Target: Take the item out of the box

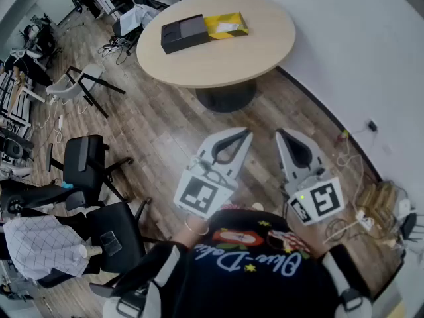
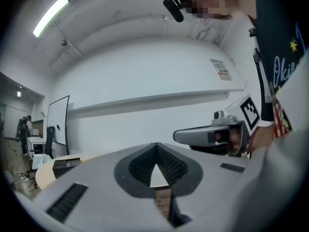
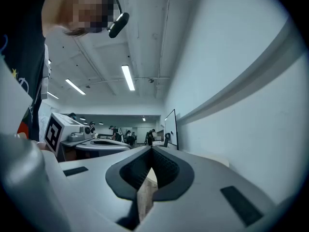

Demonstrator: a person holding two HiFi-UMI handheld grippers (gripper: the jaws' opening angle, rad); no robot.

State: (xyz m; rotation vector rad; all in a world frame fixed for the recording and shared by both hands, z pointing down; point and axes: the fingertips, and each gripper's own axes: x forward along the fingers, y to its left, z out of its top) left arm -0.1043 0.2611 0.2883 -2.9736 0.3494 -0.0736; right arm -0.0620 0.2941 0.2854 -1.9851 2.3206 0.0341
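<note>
Both tools hover over the wooden floor: I have the left tool and right tool each with jaws pressed together on nothing. At 12 o'clock, well apart from them, the black box sits on the round desk, a yellow item against its 3 o'clock side.

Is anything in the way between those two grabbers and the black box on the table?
Nothing visible does. Only wooden floor lies between the left gripper, the right gripper and the round table bearing the black box; the office chairs stand off to the left.
</note>
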